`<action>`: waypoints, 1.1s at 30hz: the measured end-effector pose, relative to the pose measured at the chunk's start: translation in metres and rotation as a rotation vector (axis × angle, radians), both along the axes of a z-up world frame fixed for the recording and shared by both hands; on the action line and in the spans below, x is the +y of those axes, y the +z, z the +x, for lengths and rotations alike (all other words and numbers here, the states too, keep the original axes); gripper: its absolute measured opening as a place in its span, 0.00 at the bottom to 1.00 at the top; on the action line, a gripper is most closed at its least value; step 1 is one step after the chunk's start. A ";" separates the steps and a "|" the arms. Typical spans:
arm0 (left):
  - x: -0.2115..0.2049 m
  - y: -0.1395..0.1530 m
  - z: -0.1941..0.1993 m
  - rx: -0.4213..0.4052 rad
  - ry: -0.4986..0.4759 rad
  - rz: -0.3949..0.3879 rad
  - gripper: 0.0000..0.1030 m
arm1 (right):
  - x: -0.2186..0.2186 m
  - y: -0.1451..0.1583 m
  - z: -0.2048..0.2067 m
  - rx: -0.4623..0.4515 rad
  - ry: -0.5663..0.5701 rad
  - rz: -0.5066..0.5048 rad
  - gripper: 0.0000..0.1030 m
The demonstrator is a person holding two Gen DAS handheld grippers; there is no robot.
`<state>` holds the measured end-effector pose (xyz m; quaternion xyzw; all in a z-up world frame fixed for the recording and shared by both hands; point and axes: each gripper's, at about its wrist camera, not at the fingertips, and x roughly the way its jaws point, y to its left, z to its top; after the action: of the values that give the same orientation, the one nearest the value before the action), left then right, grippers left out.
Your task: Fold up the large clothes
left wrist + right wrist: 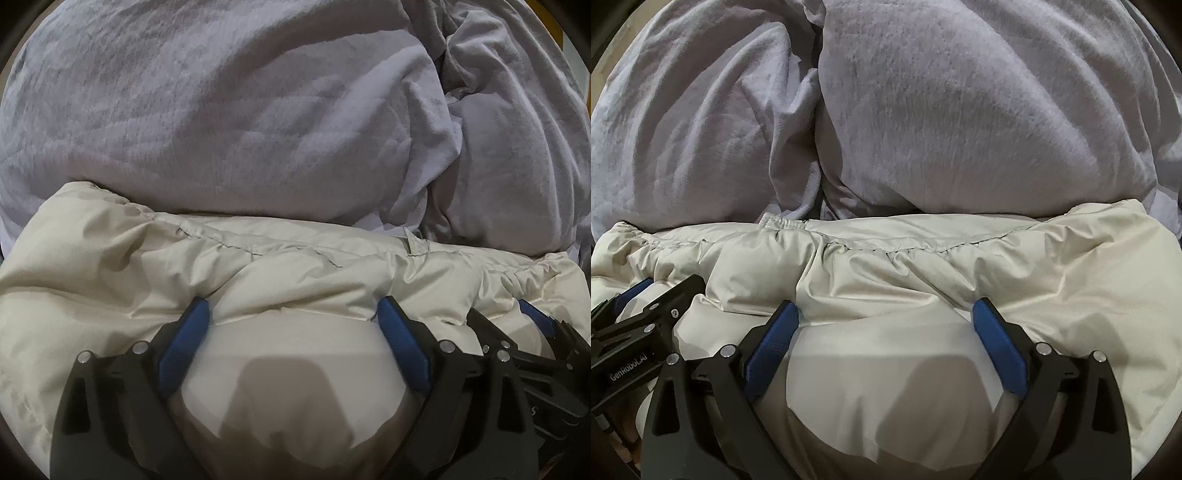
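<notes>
Over cream jacket (110, 266), both claws wide, side by side.

Looks like a bedroom at home, seen close over a bed. Heaped across the far half: soft lilac-grey bedding (221, 110), fleecy and rumpled, bunched into deep folds and a plump pillow-like mound (979, 122). Lying against it in front: a cream puffer jacket (905, 266) with a gathered, stitched hem. At the top right corner, a sliver of wooden frame (550, 22).
</notes>
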<state>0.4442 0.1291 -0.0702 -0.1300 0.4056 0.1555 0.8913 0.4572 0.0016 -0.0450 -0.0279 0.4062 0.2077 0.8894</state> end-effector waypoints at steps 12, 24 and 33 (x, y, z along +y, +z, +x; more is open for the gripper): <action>-0.010 -0.014 0.010 -0.002 0.018 0.004 0.90 | -0.001 -0.020 0.011 0.006 -0.006 0.006 0.97; 0.023 0.045 -0.030 -0.031 0.057 0.035 0.91 | -0.075 0.034 0.008 -0.053 -0.084 0.034 0.95; 0.075 0.036 -0.042 0.022 0.189 0.087 0.91 | -0.127 0.013 0.033 -0.041 -0.233 -0.061 0.95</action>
<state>0.4019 0.2036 -0.0346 -0.1272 0.3943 0.2575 0.8730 0.4898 -0.1254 -0.0319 -0.0118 0.3944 0.0898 0.9144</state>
